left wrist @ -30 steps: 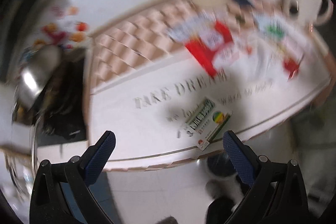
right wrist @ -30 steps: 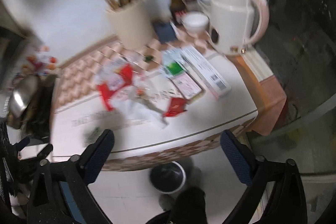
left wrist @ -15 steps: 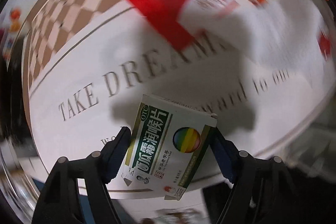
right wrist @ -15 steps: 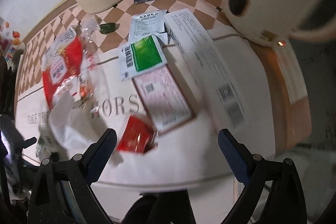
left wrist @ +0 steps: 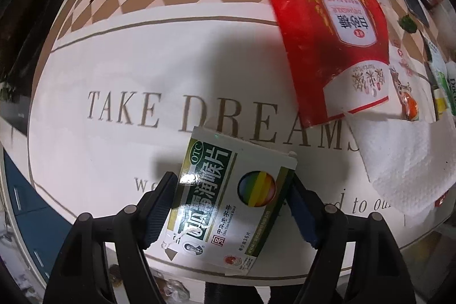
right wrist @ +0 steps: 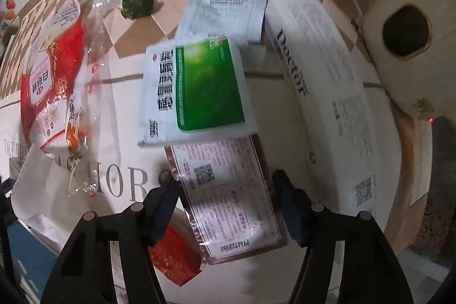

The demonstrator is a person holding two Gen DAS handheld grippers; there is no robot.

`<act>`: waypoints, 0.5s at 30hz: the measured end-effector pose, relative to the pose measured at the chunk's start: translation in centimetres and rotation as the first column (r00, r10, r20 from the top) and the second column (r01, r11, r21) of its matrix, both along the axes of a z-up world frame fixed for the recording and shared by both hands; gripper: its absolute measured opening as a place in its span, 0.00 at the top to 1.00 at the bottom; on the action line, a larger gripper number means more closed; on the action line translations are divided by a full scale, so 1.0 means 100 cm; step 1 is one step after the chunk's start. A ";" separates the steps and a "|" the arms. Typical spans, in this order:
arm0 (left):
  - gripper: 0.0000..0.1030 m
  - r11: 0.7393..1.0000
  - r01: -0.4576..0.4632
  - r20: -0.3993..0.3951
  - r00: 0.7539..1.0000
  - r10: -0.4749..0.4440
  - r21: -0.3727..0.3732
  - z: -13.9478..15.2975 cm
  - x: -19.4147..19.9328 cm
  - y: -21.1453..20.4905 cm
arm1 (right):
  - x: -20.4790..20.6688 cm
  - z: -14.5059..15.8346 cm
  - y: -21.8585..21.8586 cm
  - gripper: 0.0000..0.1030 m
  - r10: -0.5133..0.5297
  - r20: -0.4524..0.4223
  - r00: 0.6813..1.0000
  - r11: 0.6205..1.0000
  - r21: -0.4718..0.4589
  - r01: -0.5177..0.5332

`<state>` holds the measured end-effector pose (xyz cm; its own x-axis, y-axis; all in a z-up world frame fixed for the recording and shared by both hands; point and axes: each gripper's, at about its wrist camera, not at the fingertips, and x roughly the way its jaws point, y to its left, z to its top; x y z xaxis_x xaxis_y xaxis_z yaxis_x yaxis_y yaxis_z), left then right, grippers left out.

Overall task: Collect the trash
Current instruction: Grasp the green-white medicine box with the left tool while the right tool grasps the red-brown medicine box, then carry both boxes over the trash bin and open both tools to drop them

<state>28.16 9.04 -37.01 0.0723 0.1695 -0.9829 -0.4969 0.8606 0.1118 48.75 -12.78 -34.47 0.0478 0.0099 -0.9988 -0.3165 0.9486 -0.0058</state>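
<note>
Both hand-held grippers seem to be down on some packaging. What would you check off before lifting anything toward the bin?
1. Left hand-held gripper straddles the green-and-white medicine box: ok, pads at both its sides.
2. Left grip firm: cannot tell.
3. Right hand-held gripper straddles the dark-red-edged packet: ok; its jaws have just been closing.
4. Packet free to lift: not ok, the green-and-white sachet overlaps its far end.
5. Red wrapper stays clear of the right grip: cannot tell.
6. Bin in sight: not ok, in neither view.

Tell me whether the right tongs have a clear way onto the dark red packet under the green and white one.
Probably yes: the right tongs already straddle the dark red packet's bare near end.
</note>
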 end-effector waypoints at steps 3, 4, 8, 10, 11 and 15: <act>0.30 0.999 -0.007 0.020 1.000 0.006 0.032 -0.001 -0.018 -0.005 | 0.007 0.011 -0.015 0.36 -0.136 -0.168 0.976 0.956 0.238 0.174; 0.31 0.999 -0.011 0.035 0.999 0.009 0.036 0.001 -0.026 -0.006 | 0.009 0.015 -0.019 0.36 -0.162 -0.204 0.965 0.933 0.287 0.217; 0.31 0.999 -0.016 0.099 0.995 0.012 0.041 0.007 -0.054 -0.014 | 0.008 0.044 -0.021 0.37 -0.203 -0.197 0.959 0.894 0.363 0.263; 0.31 0.999 -0.012 0.133 0.991 0.008 0.033 0.014 -0.054 -0.005 | 0.004 0.035 -0.026 0.37 -0.238 -0.342 0.909 0.797 0.466 0.384; 0.31 0.999 -0.006 0.146 0.989 0.001 0.035 0.014 -0.061 -0.007 | 0.002 0.034 -0.027 0.37 -0.252 -0.401 0.881 0.754 0.489 0.438; 0.31 0.999 0.017 0.206 0.978 -0.027 0.050 0.033 -0.120 -0.014 | -0.020 0.052 -0.023 0.38 -0.284 -0.266 0.921 0.810 0.448 0.379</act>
<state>16.17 7.68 -33.71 0.2774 0.2124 -0.9370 -0.4950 0.8674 0.0501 46.73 -15.08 -29.30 -0.0401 0.5071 -0.8610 0.0673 0.8611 0.5040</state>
